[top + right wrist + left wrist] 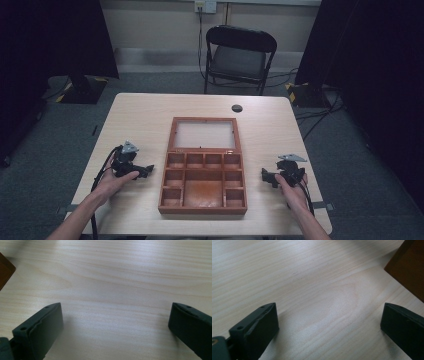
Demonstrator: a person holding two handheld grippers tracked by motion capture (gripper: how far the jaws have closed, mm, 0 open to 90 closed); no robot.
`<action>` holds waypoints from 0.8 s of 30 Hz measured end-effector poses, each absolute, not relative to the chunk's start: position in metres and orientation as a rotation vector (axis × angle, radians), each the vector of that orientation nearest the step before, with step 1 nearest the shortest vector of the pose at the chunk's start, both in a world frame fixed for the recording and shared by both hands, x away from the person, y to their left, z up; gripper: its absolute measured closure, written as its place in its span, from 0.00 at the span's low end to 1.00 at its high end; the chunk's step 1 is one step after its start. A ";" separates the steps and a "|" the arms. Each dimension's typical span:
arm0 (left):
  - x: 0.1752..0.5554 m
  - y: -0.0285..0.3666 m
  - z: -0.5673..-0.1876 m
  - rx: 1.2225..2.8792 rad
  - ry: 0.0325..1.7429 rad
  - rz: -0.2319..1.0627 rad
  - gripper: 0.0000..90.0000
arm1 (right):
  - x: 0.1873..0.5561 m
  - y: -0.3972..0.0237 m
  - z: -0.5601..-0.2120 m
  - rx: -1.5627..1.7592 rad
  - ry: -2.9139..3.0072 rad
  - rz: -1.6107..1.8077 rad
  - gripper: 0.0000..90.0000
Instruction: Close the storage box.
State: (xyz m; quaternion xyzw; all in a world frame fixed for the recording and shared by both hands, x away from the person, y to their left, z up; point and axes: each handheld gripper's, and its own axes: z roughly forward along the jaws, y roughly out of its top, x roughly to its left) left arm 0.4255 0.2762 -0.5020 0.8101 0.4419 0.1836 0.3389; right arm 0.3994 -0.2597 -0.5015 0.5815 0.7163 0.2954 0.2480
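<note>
A brown wooden box point(203, 186) lies open at the table's middle, its glass-panelled lid point(204, 134) folded back flat and its several compartments empty. My left gripper point(148, 170) rests on the table just left of the box, held by a hand, jaws wide apart with nothing between them. In the left gripper view the gripper point(329, 322) faces bare wood, with a corner of the box point(409, 267) at the upper right. My right gripper point(264, 176) sits right of the box, also open and empty. In the right gripper view the gripper point(116, 322) looks over bare tabletop, and the box corner point(5, 271) shows at the left edge.
The light wooden table point(150, 120) has a small dark round grommet point(237, 108) near its far edge. A black folding chair point(239, 55) stands behind the table. Dark stands and cables flank both sides on the grey carpet.
</note>
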 end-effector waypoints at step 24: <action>0.429 0.270 -0.467 2.033 1.194 0.400 0.22 | 0.402 -0.263 -0.471 1.530 2.019 0.927 0.17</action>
